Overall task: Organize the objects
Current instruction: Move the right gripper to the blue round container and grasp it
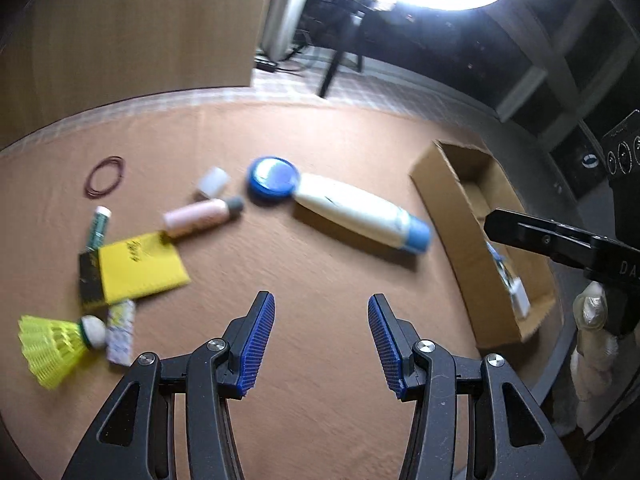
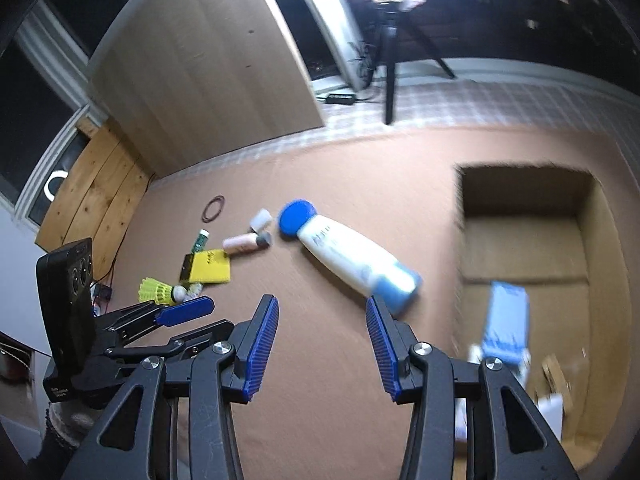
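While both tools hang over the brown table (image 1: 320, 264), the left gripper (image 1: 321, 340) has its blue pads spread apart with nothing between them, and the right gripper (image 2: 322, 344) is spread and empty in the same way. A white bottle (image 1: 352, 210) with a light blue end lies on its side near the middle, its other end touching a round blue lid (image 1: 273, 178). To the left lie a pink tube (image 1: 200, 218), a yellow notepad (image 1: 142, 266), a yellow shuttlecock (image 1: 56, 346) and some rubber bands (image 1: 105, 177). At the right stands a cardboard box (image 2: 608, 240) with a blue packet (image 2: 505, 326) inside.
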`<move>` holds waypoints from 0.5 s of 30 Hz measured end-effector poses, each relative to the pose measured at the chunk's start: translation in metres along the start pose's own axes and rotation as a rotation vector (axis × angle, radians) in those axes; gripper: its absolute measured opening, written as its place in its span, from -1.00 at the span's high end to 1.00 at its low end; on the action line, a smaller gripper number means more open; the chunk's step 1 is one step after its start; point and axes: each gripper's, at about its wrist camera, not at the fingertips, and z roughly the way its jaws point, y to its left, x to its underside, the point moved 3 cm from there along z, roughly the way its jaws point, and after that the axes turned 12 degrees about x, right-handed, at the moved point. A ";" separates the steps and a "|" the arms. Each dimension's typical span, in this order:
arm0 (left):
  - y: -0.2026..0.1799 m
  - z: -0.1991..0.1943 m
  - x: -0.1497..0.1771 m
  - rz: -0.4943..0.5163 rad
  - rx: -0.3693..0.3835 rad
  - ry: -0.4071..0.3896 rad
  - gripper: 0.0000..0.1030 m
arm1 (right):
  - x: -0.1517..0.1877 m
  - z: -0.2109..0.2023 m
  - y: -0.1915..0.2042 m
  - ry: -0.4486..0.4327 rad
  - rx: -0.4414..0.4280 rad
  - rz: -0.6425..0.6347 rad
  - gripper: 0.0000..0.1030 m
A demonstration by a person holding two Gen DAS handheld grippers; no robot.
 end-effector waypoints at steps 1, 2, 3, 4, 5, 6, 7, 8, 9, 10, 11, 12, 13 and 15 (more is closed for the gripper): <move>0.005 -0.001 -0.005 -0.006 -0.004 -0.004 -0.02 | -0.006 0.004 0.004 0.003 -0.002 -0.008 0.18; 0.009 -0.002 -0.009 -0.012 -0.010 -0.009 -0.02 | -0.014 0.009 0.009 0.007 -0.006 -0.017 0.18; 0.015 -0.003 -0.015 -0.019 -0.017 -0.014 -0.02 | -0.022 0.014 0.013 0.012 -0.012 -0.025 0.18; 0.023 -0.004 -0.021 -0.030 -0.023 -0.020 -0.01 | -0.031 0.021 0.018 0.018 -0.014 -0.028 0.18; 0.027 -0.004 -0.025 -0.039 -0.027 -0.024 -0.01 | -0.037 0.026 0.021 0.024 -0.017 -0.029 0.19; 0.036 -0.004 -0.031 -0.055 -0.029 -0.027 0.00 | -0.044 0.033 0.025 0.033 -0.026 -0.029 0.19; 0.041 -0.004 -0.034 -0.066 -0.033 -0.030 0.00 | -0.050 0.041 0.029 0.044 -0.034 -0.024 0.19; 0.049 -0.003 -0.039 -0.079 -0.038 -0.033 0.00 | -0.054 0.048 0.031 0.053 -0.039 -0.014 0.19; 0.053 -0.002 -0.042 -0.086 -0.042 -0.034 0.00 | -0.059 0.059 0.034 0.071 -0.048 -0.001 0.19; 0.059 -0.001 -0.045 -0.099 -0.051 -0.035 0.00 | -0.062 0.067 0.037 0.083 -0.052 0.006 0.24; 0.064 0.000 -0.048 -0.106 -0.055 -0.036 0.00 | -0.065 0.076 0.038 0.098 -0.055 0.015 0.27; 0.071 0.002 -0.051 -0.118 -0.059 -0.037 0.01 | -0.067 0.086 0.040 0.115 -0.057 0.025 0.32; 0.075 0.004 -0.054 -0.126 -0.061 -0.038 0.01 | -0.070 0.095 0.042 0.128 -0.061 0.036 0.34; 0.084 0.008 -0.058 -0.140 -0.062 -0.038 0.02 | -0.076 0.111 0.045 0.144 -0.055 0.052 0.37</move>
